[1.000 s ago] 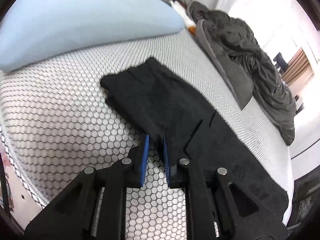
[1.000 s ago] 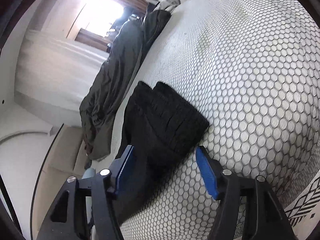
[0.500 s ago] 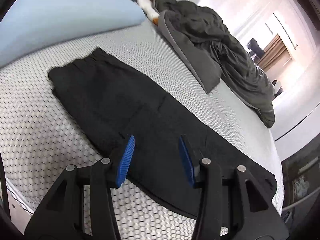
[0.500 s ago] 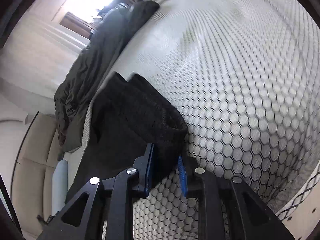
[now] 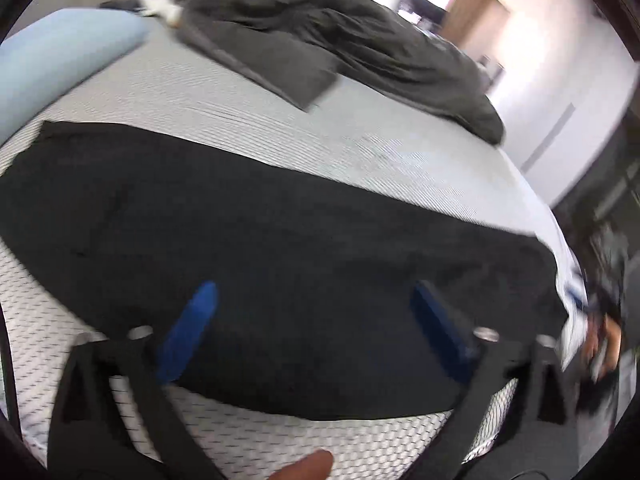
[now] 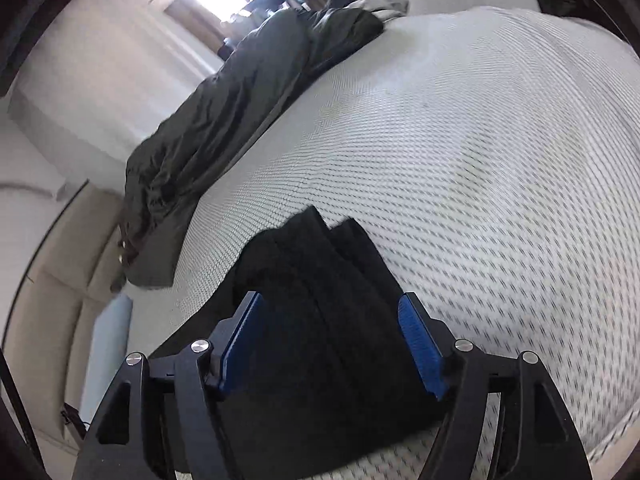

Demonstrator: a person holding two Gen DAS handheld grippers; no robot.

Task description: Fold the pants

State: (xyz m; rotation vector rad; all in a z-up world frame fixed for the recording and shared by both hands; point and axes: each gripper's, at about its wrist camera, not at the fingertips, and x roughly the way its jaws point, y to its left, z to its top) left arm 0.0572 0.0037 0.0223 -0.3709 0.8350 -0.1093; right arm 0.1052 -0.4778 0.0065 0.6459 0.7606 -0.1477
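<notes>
The black pants (image 5: 280,240) lie flat, lengthwise along the bed (image 5: 380,148). Both grippers, left (image 5: 316,328) and right (image 6: 332,344), have just opened wide above them, holding nothing. Next likely: grasp the leg hems, fold toward the waistband.

My way across the mattress (image 6: 480,152) lies open on the near side of the black pants (image 5: 280,232), bare cover right to the edge. Beyond the pants, a heaped dark blanket (image 5: 360,40) blocks the far side, and a pale blue pillow (image 5: 68,52) closes off the far left corner.
</notes>
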